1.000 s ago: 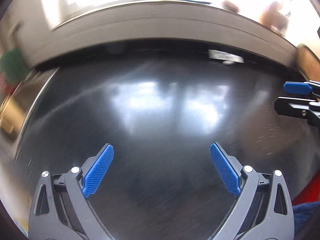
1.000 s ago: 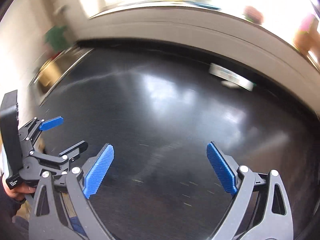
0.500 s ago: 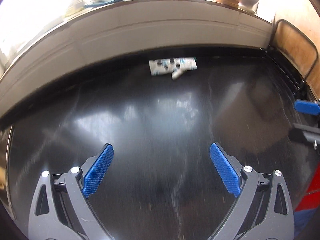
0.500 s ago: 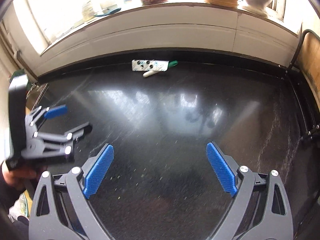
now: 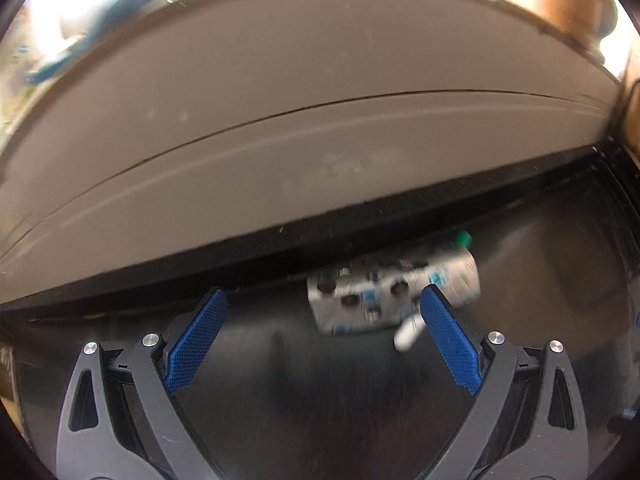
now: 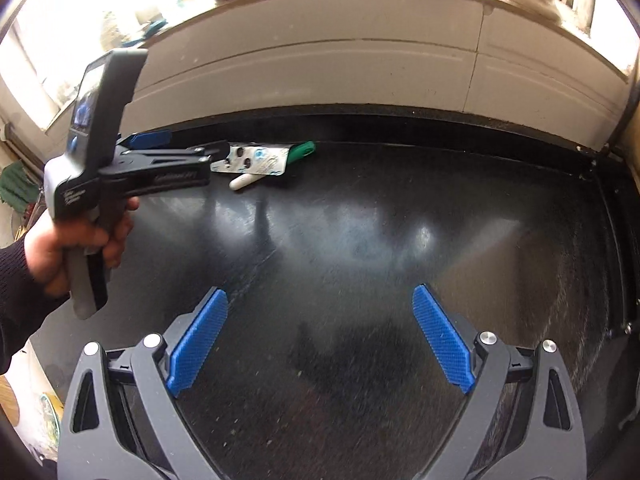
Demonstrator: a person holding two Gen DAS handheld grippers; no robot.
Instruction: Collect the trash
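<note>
A flattened silver blister pack point(image 5: 384, 296) lies on the black counter point(image 5: 320, 400) against the back wall, with a small white stick point(image 5: 408, 334) in front of it and a green piece point(image 5: 463, 239) behind it. My left gripper point(image 5: 322, 336) is open just short of the pack, its right pad beside the pack's near corner. In the right wrist view the pack point(image 6: 256, 160), white stick point(image 6: 242, 181) and green piece point(image 6: 302, 150) lie far off, with the left gripper point(image 6: 212, 148) reaching to them. My right gripper point(image 6: 320, 336) is open and empty over the counter.
A white panelled wall point(image 6: 360, 64) rises behind the counter, with a windowsill holding a jar and pots above. A raised black rim point(image 6: 624, 240) runs along the counter's right edge. Green cloth and clutter point(image 6: 16, 188) sit at far left.
My left gripper has moved forward to the back wall until the blister pack sits right at its fingertips. My right gripper has stayed back, open, with the view steadier.
</note>
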